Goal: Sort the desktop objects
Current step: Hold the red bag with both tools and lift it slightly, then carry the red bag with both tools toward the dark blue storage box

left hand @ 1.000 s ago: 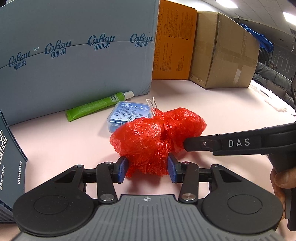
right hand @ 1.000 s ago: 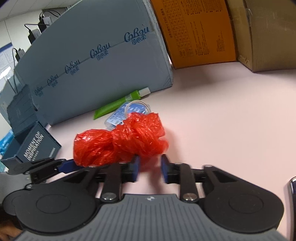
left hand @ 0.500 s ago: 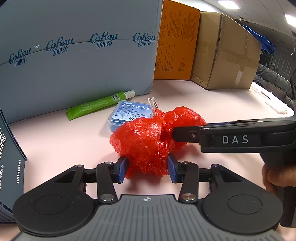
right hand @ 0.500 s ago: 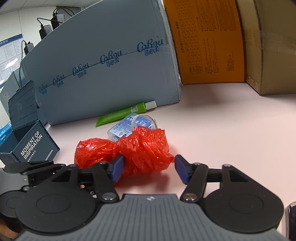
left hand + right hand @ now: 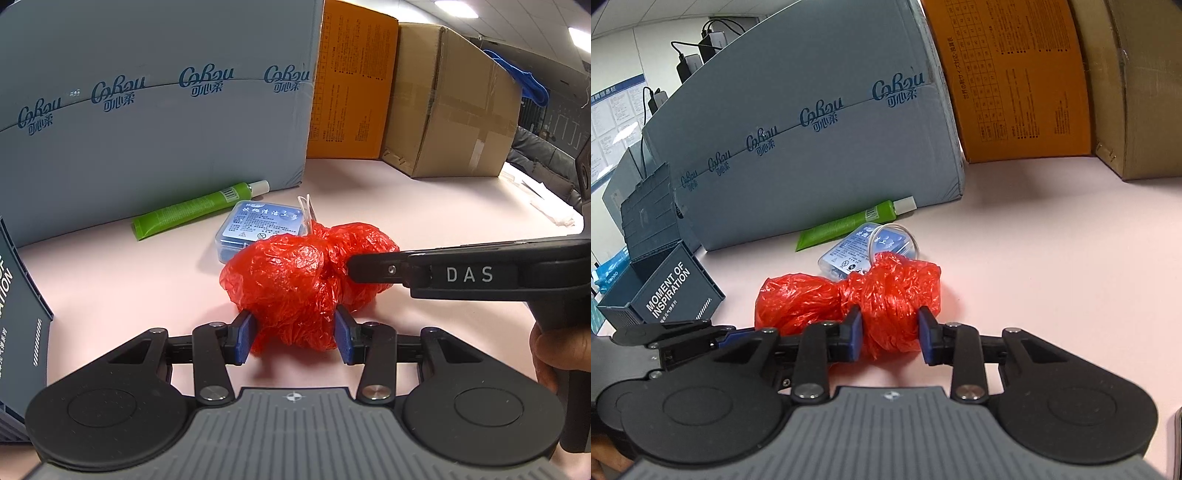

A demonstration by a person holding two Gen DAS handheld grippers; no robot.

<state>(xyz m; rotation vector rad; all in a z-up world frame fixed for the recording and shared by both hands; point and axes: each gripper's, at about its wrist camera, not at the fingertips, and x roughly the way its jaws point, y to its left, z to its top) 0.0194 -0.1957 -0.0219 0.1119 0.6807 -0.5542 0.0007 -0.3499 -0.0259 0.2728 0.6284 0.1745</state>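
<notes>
left wrist view: crinkled red plastic bag, knotted into two lobes, lay on pink counter; left hand-held gripper pinched one lobe, right hand-held gripper was closing on the other.

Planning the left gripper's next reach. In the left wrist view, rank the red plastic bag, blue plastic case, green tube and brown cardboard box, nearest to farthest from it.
1. Red plastic bag: between the left gripper's pads.
2. Blue plastic case: just behind the bag.
3. Green tube: farther back and left, lying along the grey-blue carton.
4. Brown cardboard box: far right.
</notes>
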